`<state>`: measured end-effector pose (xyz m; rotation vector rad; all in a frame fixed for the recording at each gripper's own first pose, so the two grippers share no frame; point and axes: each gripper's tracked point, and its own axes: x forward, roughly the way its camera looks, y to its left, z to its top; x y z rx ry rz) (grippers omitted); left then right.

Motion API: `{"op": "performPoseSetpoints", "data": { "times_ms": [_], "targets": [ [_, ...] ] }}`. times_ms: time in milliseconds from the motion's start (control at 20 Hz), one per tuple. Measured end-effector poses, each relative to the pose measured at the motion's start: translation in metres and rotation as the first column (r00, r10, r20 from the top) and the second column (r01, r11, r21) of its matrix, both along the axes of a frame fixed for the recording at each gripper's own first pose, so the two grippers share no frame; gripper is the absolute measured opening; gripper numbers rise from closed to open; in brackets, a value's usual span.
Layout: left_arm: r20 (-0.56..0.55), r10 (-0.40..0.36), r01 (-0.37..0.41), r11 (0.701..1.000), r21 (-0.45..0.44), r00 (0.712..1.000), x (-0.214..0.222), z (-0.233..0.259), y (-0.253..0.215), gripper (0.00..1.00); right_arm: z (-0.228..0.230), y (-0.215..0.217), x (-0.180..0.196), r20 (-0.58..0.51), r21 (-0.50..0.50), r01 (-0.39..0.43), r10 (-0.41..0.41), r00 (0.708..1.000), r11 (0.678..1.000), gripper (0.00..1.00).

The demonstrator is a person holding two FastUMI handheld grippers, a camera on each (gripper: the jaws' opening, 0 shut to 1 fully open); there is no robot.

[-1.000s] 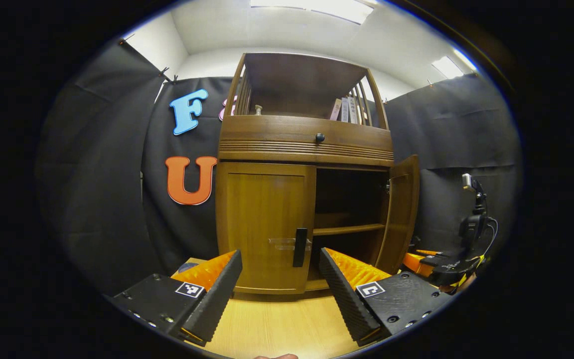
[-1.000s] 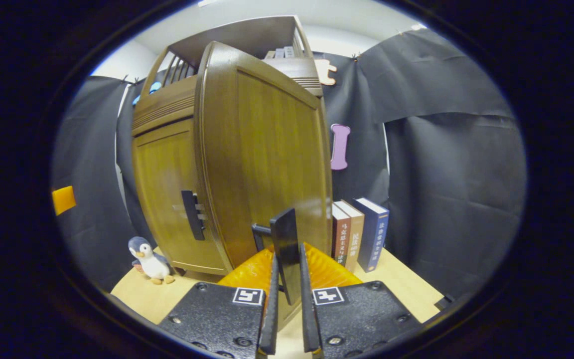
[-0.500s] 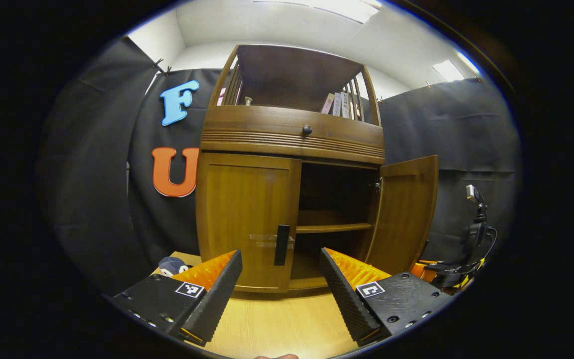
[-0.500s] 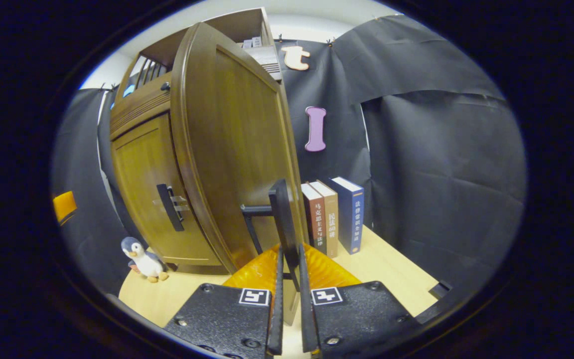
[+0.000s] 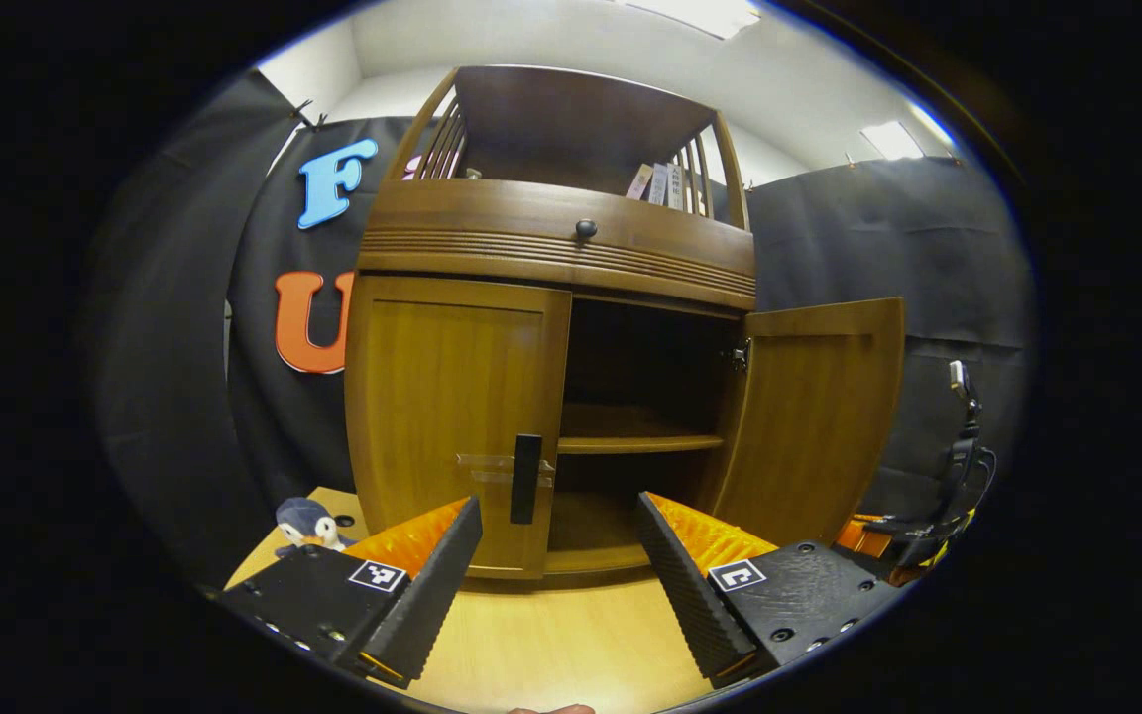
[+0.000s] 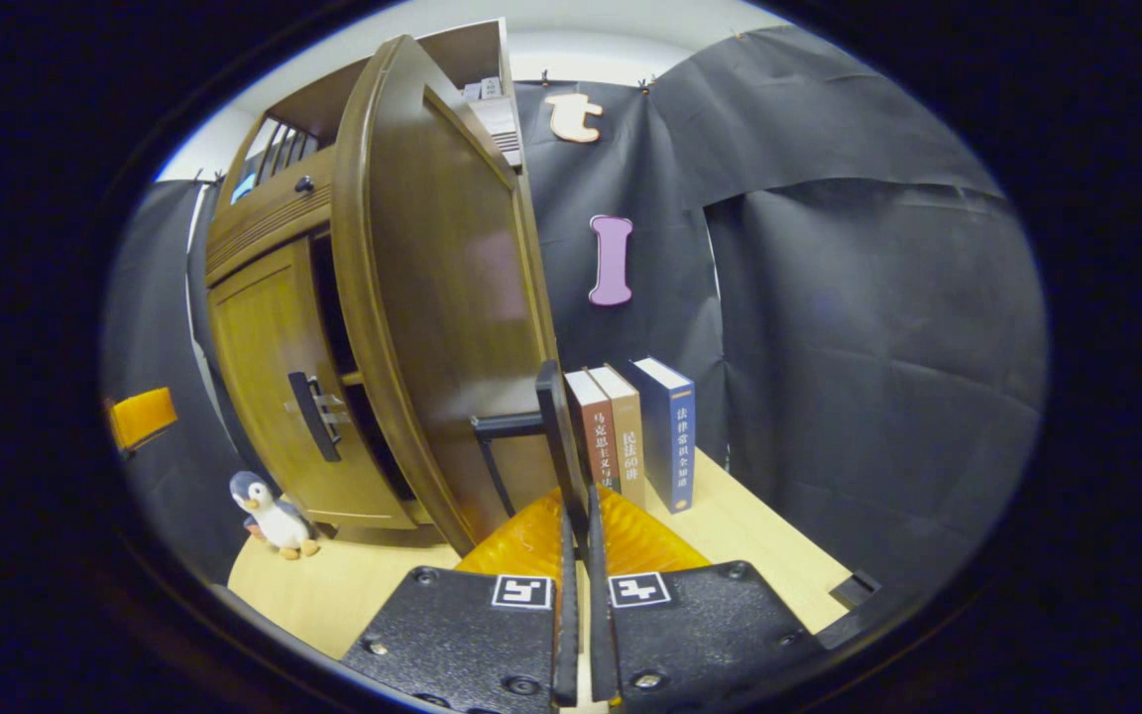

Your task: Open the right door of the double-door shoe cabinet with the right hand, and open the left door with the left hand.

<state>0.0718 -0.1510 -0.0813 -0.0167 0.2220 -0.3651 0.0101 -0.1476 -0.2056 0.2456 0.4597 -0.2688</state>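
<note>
1. Now the right tongs (image 6: 576, 516), at the bottom centre of the right gripper view, are clenched on the right door's handle (image 6: 553, 436), both fingers pressing on its dark vertical bar.
2. The right door (image 6: 432, 297) rises from those fingers to the upper left of that frame. Over the last second it has swung steadily wider, and a dark gap to the interior now shows between it and the left door.
3. In the left gripper view the same door (image 5: 814, 416) stands at the right of the frame, nearly square to the cabinet front, with the inner shelf (image 5: 630, 441) exposed. I judge the first half of the task nearly or fully done.
4. The left tongs (image 5: 556, 540) are released, fingers spread wide at the bottom of their frame and holding nothing.
5. The left door (image 5: 452, 416) is shut, and its handle (image 5: 525, 479) sits just above the gap between the fingers. It has grown in the frame, so the tongs are closing in on it.
6. Further out on the worktop (image 6: 353, 585), a toy penguin (image 6: 269, 501) stands at lower left and three upright books (image 6: 630, 436) stand beside the open door, all apart from both tongs.
</note>
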Motion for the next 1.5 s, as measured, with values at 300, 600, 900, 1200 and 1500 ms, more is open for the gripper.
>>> {"op": "performPoseSetpoints", "data": {
  "times_ms": [300,600,900,1200,1500],
  "targets": [
    [-0.029,0.030,-0.029,0.999,0.013,0.999,0.040,-0.017,-0.009,0.95,0.003,-0.016,-0.007,0.004,-0.042,-0.019,0.019,1.000,0.999,0.08],
    [-0.039,0.044,-0.042,0.998,0.039,0.998,0.084,-0.039,-0.025,0.95,0.009,-0.035,-0.016,0.018,-0.064,-0.007,0.008,1.000,0.998,0.08],
    [-0.074,0.078,-0.075,0.997,0.037,0.994,0.138,-0.071,-0.028,0.94,0.027,-0.073,-0.029,0.076,-0.051,0.084,-0.080,0.994,0.995,0.08],
    [-0.091,0.093,-0.089,0.995,0.044,0.992,0.166,-0.089,-0.034,0.94,0.046,-0.082,-0.041,0.111,-0.080,0.108,-0.099,0.989,0.991,0.08],
    [-0.102,0.166,-0.158,0.984,0.078,0.981,0.197,-0.110,-0.020,0.94,0.044,-0.096,-0.047,0.097,-0.089,0.150,-0.141,0.985,0.985,0.08]
  ]
}}
